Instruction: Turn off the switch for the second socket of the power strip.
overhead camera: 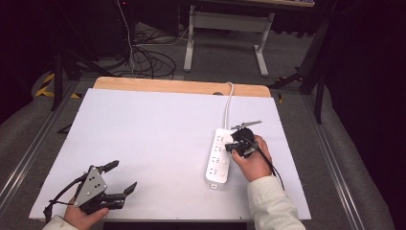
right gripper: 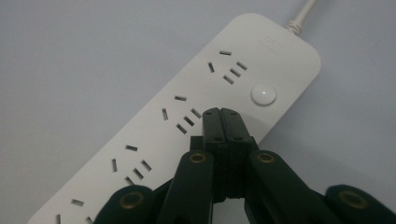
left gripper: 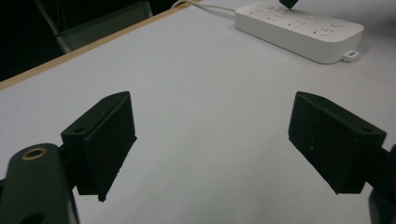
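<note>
**Closed tool poised over a power strip switch**

A white power strip (overhead camera: 219, 156) lies flat on the white counter (overhead camera: 143, 143), and everything here is placed relative to it. Its long axis runs away from the person, cord end at the far side, where the white cable (overhead camera: 228, 103) leads off over the counter's far edge; the end with a small hanging tab is nearest the person. Sockets line up along that axis, each with a round button (right gripper: 263, 93) beside it.

The right tool (right gripper: 221, 116) is clenched on nothing — jaws pressed flat together, forming one blunt tip. It sits directly over the strip's mid-section on the button side, tip at or just above the surface; contact cannot be confirmed. Held closed like this, it probably serves as a poker for pressing a switch, not for gripping.

The left tool (left gripper: 210, 140) is released, jaws spread wide, resting well apart from the strip at the counter's near edge — seemingly parked out of the way.
</note>
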A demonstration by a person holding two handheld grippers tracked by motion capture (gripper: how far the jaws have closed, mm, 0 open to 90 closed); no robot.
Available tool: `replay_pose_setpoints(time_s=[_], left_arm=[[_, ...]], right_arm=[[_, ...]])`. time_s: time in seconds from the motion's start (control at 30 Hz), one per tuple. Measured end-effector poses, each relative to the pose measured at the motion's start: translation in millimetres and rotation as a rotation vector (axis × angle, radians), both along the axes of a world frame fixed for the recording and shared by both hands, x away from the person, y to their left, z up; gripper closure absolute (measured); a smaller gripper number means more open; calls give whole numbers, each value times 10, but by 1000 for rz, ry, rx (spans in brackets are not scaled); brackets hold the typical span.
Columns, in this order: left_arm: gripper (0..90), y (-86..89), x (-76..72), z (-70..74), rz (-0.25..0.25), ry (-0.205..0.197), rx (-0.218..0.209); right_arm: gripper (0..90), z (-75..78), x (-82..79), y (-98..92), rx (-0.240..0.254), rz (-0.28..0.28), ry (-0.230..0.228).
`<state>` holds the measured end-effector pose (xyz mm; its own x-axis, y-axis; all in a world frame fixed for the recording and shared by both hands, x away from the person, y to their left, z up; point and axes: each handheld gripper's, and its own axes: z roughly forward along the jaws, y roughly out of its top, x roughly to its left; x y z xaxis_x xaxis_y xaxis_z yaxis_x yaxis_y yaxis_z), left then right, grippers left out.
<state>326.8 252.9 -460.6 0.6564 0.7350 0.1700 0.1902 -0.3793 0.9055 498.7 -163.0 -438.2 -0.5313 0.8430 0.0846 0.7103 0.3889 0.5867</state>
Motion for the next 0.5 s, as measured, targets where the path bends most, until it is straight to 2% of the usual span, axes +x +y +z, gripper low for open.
replay_pose_setpoints(time_s=[0.13,0.5], left_arm=[[155,0,-1,0,-1,1,-1],[155,-3,0,-1,-2,0,1]], right_arm=[[900,-14,-7,26,-27,2,-9],[900,-32,-27,49,-43,2,-25]])
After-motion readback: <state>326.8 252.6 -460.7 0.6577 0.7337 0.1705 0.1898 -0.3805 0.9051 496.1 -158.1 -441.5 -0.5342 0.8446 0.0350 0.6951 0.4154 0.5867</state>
